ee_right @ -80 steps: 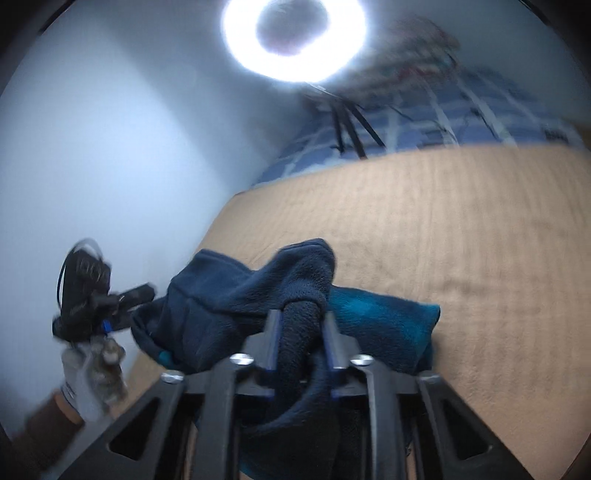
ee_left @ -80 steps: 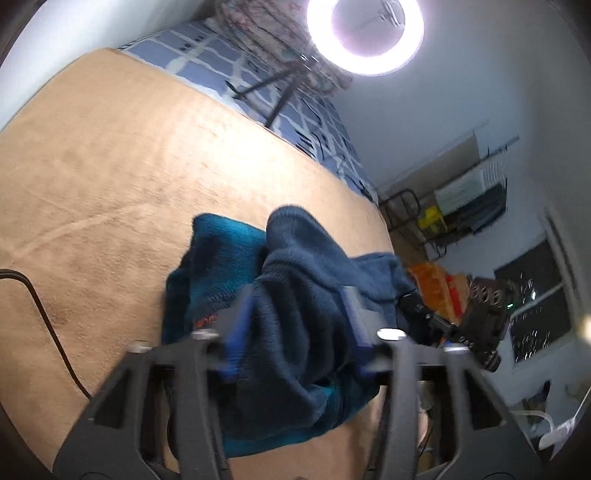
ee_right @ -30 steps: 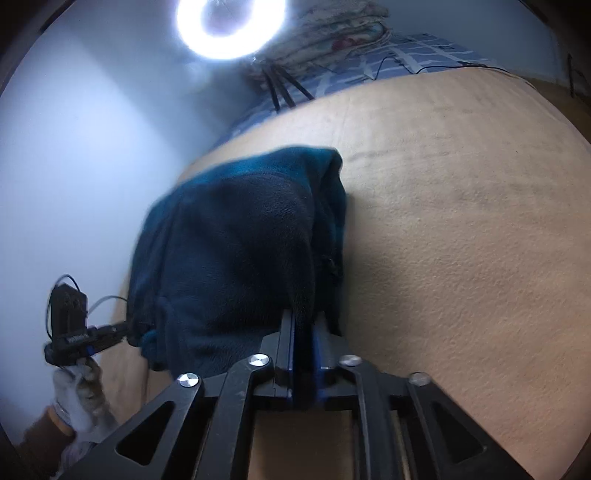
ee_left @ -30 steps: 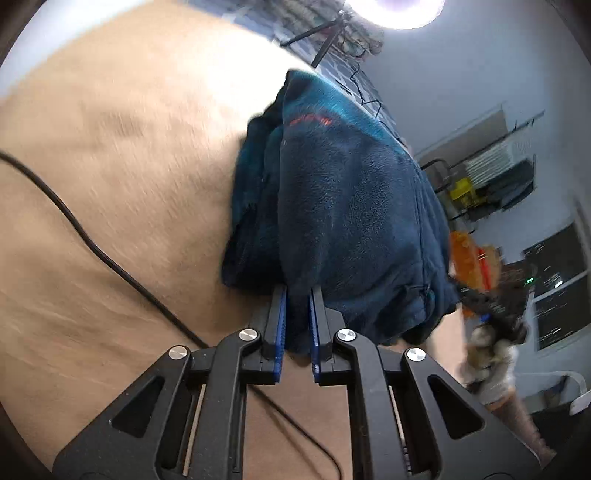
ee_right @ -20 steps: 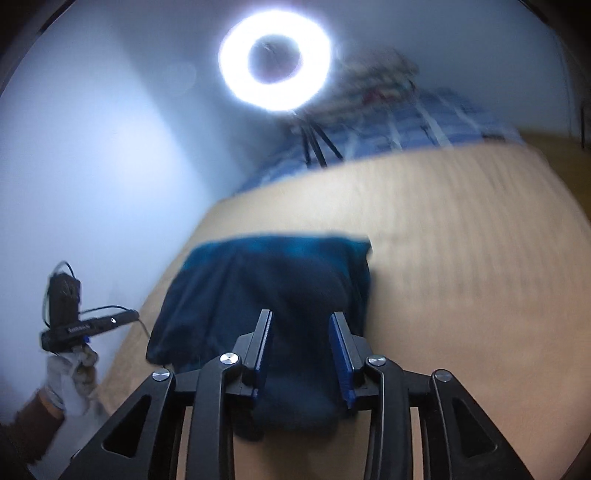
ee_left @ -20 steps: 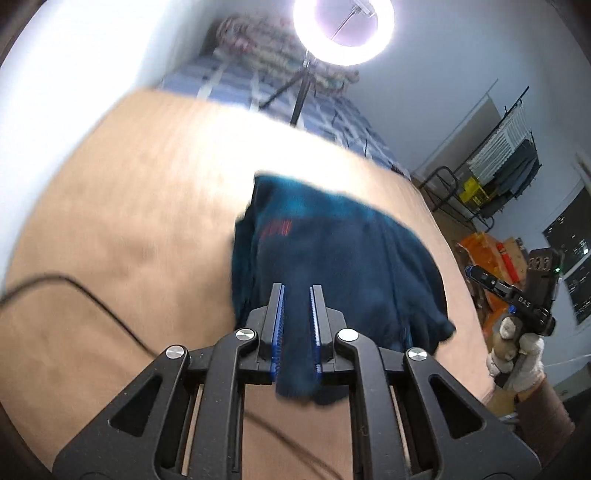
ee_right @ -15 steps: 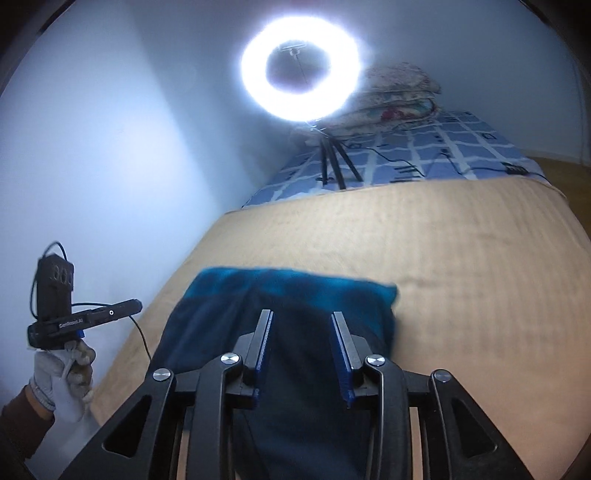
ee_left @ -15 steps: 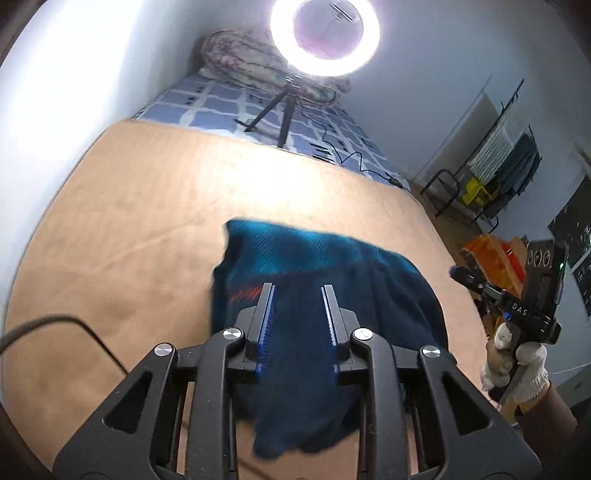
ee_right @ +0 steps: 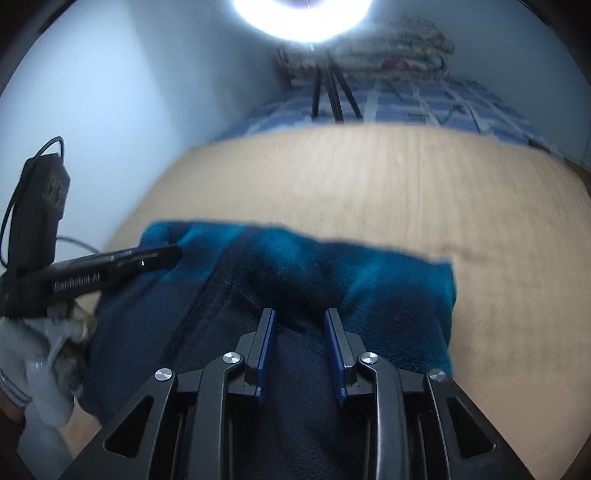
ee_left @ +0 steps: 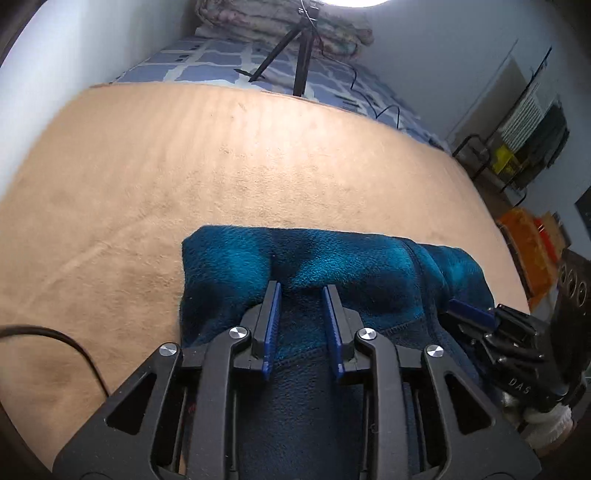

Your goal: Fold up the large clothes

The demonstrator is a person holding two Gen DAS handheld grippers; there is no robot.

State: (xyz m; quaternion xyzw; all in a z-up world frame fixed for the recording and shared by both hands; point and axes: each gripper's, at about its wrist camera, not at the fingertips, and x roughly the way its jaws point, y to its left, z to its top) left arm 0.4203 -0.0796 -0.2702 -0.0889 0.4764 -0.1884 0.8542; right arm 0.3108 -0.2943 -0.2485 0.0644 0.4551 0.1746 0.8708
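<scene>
Item: dark blue fleece jacket (ee_left: 332, 269), folded into a wide bundle, lying on the tan blanket (ee_left: 221, 155) that covers the near part of the bed. The far fold shows teal pile; the near layers are navy, with a zip line (ee_right: 199, 306) running toward the near edge in the right wrist view. The bundle sits at the near middle of the blanket, with bare tan cloth to its left, right and far side.

Left claw (ee_left: 301, 291): over the near left part of the jacket, blue pads apart and opening, fleece bulging up between them without being pinched.

Right claw (ee_right: 297, 314): over the near right part of the jacket, blue pads apart and now closing, navy fleece between them but not pressed.

Each claw shows in the other's view: the right one (ee_left: 476, 314) at the jacket's right end, the left one (ee_right: 122, 262) at its left end, held by a gloved hand (ee_right: 48, 332).

Other contents: black cable (ee_left: 55, 336) on the blanket, near left; blue-and-white checked bedsheet (ee_left: 207, 62) beyond the blanket; black tripod (ee_left: 299, 55) standing on it; ring light (ee_right: 299, 14) above; folded quilt (ee_left: 266, 22) against the far wall; clothes rack (ee_left: 524, 129) far right.
</scene>
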